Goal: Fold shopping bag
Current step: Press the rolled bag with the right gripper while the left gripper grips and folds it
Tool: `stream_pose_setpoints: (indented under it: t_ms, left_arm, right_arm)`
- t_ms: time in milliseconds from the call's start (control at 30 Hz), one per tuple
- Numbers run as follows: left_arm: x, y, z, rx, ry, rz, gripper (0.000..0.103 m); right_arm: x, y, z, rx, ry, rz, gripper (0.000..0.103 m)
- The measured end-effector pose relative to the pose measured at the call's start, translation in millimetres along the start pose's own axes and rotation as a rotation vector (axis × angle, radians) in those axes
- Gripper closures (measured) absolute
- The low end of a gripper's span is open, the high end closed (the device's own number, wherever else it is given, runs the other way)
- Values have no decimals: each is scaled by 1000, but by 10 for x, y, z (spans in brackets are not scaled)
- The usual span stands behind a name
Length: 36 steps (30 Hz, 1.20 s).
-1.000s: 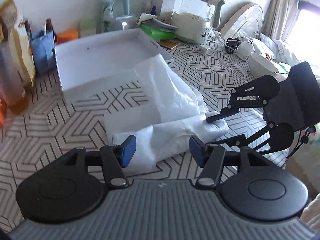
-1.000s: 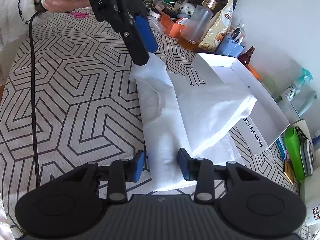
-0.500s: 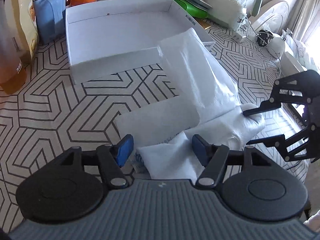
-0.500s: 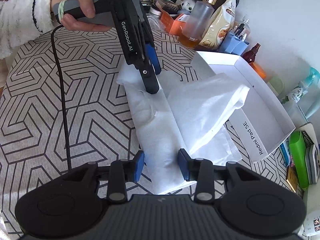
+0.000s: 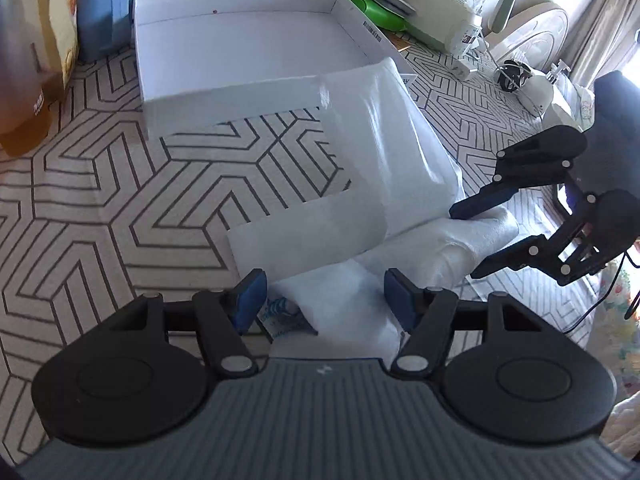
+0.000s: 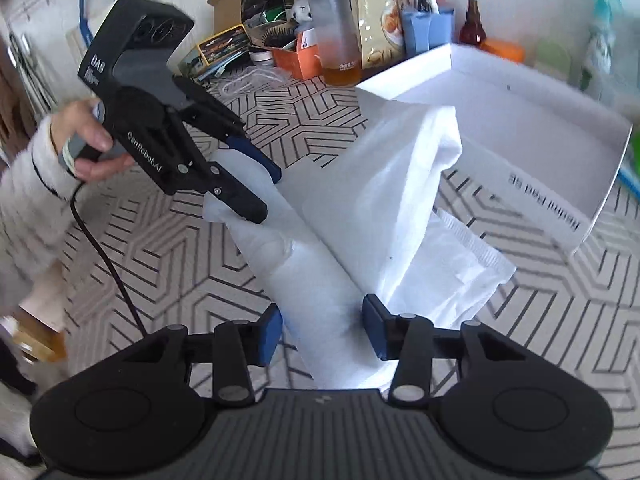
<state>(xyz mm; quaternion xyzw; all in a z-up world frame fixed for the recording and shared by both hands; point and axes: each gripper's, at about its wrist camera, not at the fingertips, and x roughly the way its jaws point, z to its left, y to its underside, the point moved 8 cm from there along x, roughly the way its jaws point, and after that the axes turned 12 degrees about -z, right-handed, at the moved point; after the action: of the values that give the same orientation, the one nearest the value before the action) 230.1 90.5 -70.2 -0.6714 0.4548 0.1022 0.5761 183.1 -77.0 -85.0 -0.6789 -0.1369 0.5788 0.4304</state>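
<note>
Patterned cloth with grey hexagon lines covers the table (image 5: 120, 184), and the white shopping bag (image 6: 320, 288) lies partly folded on it, one corner resting on a white box (image 5: 240, 40). Both the left gripper (image 5: 324, 300) and the right gripper (image 6: 322, 332) stand open, fingers astride opposite ends of the bag. Each gripper's body hides the bag edge nearest to it.

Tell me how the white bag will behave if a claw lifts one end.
The bag is probably floppy: it lies in soft folds and creases. It is likely light, being thin sheet. One flap already stands up loosely, so folds may spring open.
</note>
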Motion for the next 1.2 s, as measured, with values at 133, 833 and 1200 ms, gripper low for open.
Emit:
stream_pose_setpoints:
  t_ms: [133, 833, 1200]
  left_arm:
    - [-225, 316, -191, 44, -52, 47, 39]
    - [-906, 312, -835, 227, -219, -245, 38]
    - [-248, 391, -599, 231, -315, -186, 23]
  right_arm:
    - [-35, 50, 148, 177, -93, 60, 57]
    - [42, 410, -157, 940, -361, 204, 70]
    - [84, 406, -161, 950, -354, 185, 71]
